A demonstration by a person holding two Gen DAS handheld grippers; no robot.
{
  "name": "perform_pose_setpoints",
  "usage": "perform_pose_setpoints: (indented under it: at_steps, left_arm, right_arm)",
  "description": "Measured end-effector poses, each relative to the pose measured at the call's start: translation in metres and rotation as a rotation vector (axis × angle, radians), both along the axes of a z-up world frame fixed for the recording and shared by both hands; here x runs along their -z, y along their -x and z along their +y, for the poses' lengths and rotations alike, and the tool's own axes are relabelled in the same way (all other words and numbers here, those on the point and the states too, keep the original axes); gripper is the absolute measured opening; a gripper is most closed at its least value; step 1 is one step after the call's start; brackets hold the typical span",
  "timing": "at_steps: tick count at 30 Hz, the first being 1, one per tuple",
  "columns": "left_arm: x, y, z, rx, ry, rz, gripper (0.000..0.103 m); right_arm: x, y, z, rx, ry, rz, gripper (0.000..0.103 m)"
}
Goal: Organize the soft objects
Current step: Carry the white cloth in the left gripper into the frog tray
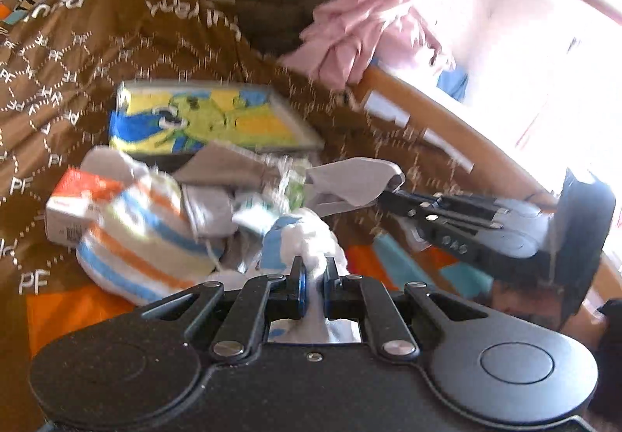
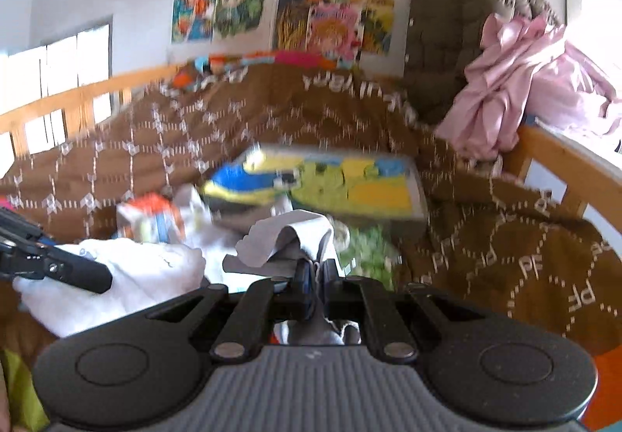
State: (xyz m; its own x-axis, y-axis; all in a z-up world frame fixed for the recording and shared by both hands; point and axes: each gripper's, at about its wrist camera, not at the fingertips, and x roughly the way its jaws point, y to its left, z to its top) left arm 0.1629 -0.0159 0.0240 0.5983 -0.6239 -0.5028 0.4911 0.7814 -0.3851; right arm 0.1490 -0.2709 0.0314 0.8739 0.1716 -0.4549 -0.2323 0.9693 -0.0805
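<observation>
- Here, a white cloth [image 1: 307, 233] is pinched between the closed jaws of the left gripper [image 1: 314, 276], near the middle of the bed, above the heap of soft things.
- A grey cloth [image 2: 287, 237] is clamped in the right gripper [image 2: 315, 276], whose jaws are drawn narrow on it; the same gripper is seen from the left wrist view just beside the white cloth.
- A striped sock [image 1: 136, 237] and other crumpled pieces are left lying on the brown blanket [image 1: 116, 55], touching a small cardboard box [image 1: 66, 210].
- A flat tin with a cartoon lid [image 1: 206, 117] is set behind the heap; it is shut, so its contents cannot be told.
- A pink garment [image 2: 505, 82] is draped over the wooden bed rail [image 2: 563, 156].
- Trouble could be expected if both cloths are lifted together: neighbouring pieces may be dragged along, or a thin fold may slip out of a narrow grip.
</observation>
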Motion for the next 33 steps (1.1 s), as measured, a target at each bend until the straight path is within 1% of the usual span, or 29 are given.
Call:
perform_pose_setpoints:
  at_steps: [4,8,11,14,19,24,26,29,30,32,33]
  left_arm:
    - [-0.017,-0.006,0.009,-0.061,0.046,-0.047,0.008]
    - [-0.029,-0.021,0.019,-0.141,0.068,-0.092,0.008]
    - [-0.038,-0.046,0.027,-0.204,0.09,-0.11,0.008]
    - [-0.047,-0.074,0.033,-0.257,0.094,-0.138,0.008]
    - [-0.051,-0.134,0.034,-0.335,0.115,-0.173,0.008]
    - [-0.036,-0.191,0.034,-0.393,0.142,-0.185,0.008]
    - [-0.024,-0.212,0.036,-0.403,0.157,-0.173,0.008]
    - [-0.001,-0.24,0.042,-0.439,0.219,-0.134,0.008]
    - [0.008,-0.247,0.044,-0.442,0.227,-0.129,0.008]
    - [0.022,-0.258,0.045,-0.444,0.208,-0.116,0.008]
    - [0.03,-0.262,0.047,-0.444,0.202,-0.094,0.008]
  right_arm:
    - [-0.015,-0.013,0.011,-0.004,-0.051,-0.023,0.007]
    - [-0.031,-0.033,0.028,-0.026,-0.06,-0.074,0.007]
    - [-0.04,-0.056,0.042,-0.035,-0.066,-0.102,0.007]
    - [-0.046,-0.083,0.052,-0.035,-0.094,-0.11,0.007]
    - [-0.047,-0.141,0.065,-0.031,-0.147,-0.114,0.007]
    - [-0.024,-0.191,0.066,-0.011,-0.179,-0.068,0.007]
    - [-0.012,-0.211,0.065,0.004,-0.186,-0.042,0.007]
    - [0.004,-0.235,0.066,0.017,-0.192,0.004,0.007]
    - [0.009,-0.24,0.068,0.02,-0.188,0.013,0.007]
    - [0.017,-0.252,0.069,0.034,-0.185,0.04,0.007]
    - [0.02,-0.257,0.07,0.041,-0.187,0.054,0.007]
